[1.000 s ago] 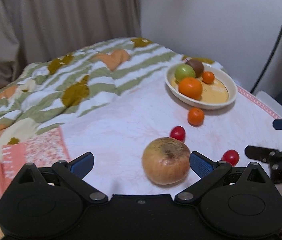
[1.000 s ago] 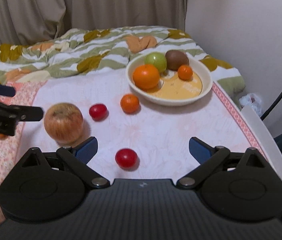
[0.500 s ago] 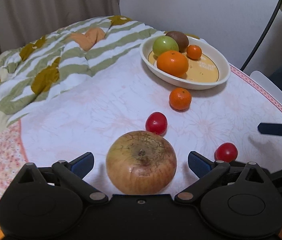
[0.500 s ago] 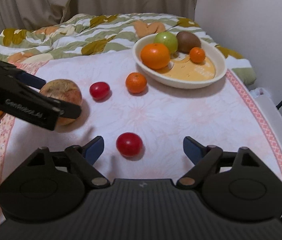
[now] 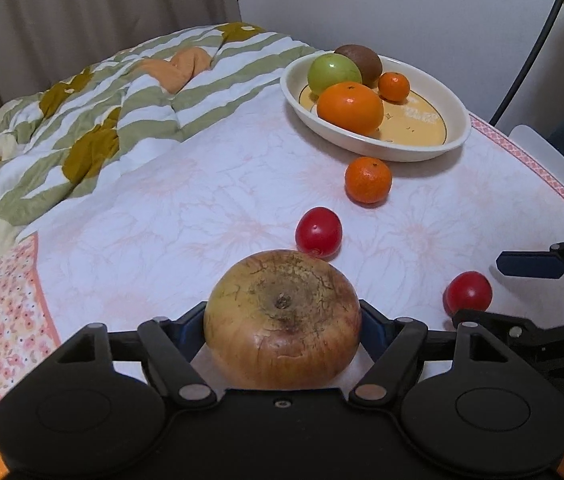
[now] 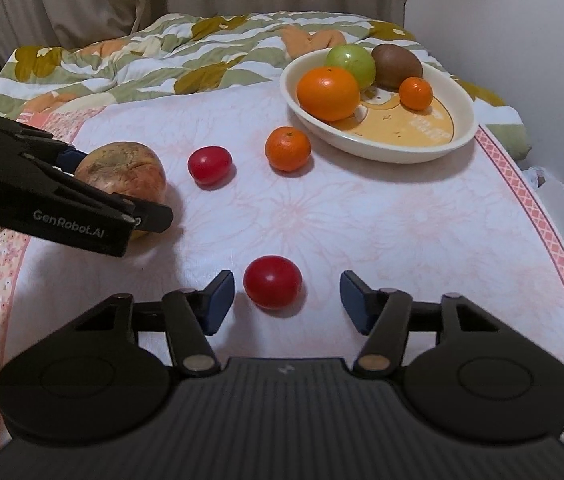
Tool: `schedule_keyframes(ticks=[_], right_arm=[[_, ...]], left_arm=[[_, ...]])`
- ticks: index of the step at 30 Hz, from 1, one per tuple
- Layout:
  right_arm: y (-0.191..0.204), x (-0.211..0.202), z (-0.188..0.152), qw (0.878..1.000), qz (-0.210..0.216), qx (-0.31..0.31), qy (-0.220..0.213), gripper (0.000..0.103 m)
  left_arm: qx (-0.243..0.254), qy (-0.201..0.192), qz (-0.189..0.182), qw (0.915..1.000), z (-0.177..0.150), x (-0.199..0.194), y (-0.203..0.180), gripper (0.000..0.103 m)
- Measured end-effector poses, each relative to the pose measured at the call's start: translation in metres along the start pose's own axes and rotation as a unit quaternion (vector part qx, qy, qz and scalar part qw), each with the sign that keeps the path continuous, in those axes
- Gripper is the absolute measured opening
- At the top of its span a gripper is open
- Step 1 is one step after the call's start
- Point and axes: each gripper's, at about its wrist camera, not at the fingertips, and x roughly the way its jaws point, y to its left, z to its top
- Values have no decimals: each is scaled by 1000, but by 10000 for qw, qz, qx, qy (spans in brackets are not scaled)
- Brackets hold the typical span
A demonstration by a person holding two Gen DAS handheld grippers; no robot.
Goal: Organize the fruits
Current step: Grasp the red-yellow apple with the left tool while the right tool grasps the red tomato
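Now the left hand-held gripper (image 5: 282,322) is closing its pads onto the apple (image 5: 282,320) near the table's (image 5: 202,208) front edge, ready for lifting toward the bowl (image 5: 377,148); the right hand-held gripper (image 6: 282,298) is narrowing, still ungripped, around a cherry tomato (image 6: 273,281).

Glossy ceramic bowl (image 6: 457,140), matt cloth tablecloth (image 6: 361,220), rough-skinned apple (image 5: 282,320)

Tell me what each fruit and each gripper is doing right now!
Left gripper: shut on the big russet apple.
Right gripper: open around the near red tomato.
Far red tomato: loose on the cloth.
Small orange mandarin: beside the cream bowl, outside.
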Motion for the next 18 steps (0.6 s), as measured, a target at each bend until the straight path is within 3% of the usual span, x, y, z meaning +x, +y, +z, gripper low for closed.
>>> schedule_keyframes(ticks=[7,9,18], right_arm=[[3,5,3,9999,125,-83,71,60],[4,7,3,9997,147,-124,127,49],[2,-4,12,9997,225,-21,61,48]], left_arm=[[-149,35,55,9999,-4,-4,4,79],[-177,27,66,9998,-5,-4,5,79],[-321,-204,93,9992,-7,-28,4,79]])
